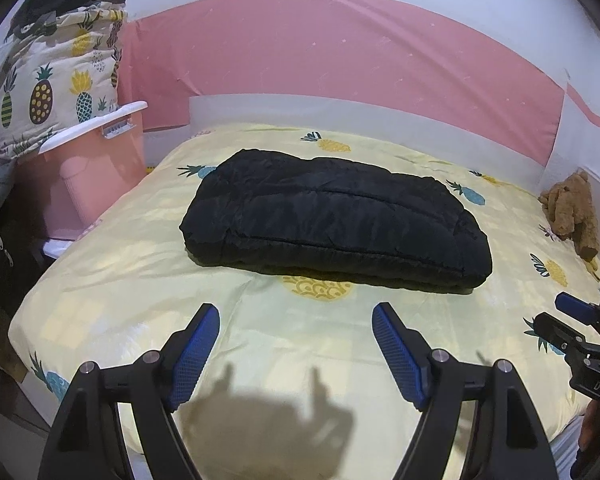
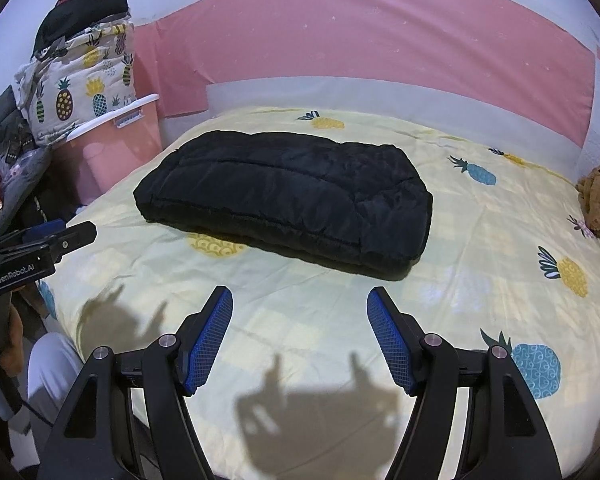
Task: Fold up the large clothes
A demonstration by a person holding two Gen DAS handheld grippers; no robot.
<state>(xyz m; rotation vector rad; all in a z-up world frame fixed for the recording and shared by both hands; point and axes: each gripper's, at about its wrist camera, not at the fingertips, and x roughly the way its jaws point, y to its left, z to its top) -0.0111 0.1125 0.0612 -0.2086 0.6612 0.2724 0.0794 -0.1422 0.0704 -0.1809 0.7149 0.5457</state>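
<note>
Jacket [image 1: 336, 224] front and centre, black and padded, folded into a thick bundle on the pineapple-print bedspread [image 1: 140, 264], lying well clear of both tools. Left gripper [image 1: 296, 352] hangs over the near part of the bed with its blue pads spread wide, nothing but sheet between them. Right gripper [image 2: 300, 332] does the same, jaws wide and empty, with the bundle up ahead and slightly to its left. Each tool peeks into the other's view only in part: the right one is cut off at the right edge of the left camera, the left one at the left edge of the right camera, so their fingers are mostly hidden there. Shadows of the two tools fall dark on the sheet below. Far right, a brown plush toy [image 1: 572, 212] sits against the bed's edge, half lost at the frame border in the right view. Back left, a pink bin [image 1: 96, 176] with a white lid carries a pineapple-print quilt [image 1: 56, 88] and dark clothes piled on top, too bunched to sort out. Bottom left of the right view shows a pale trouser leg [image 2: 52, 376], cropped.
</note>
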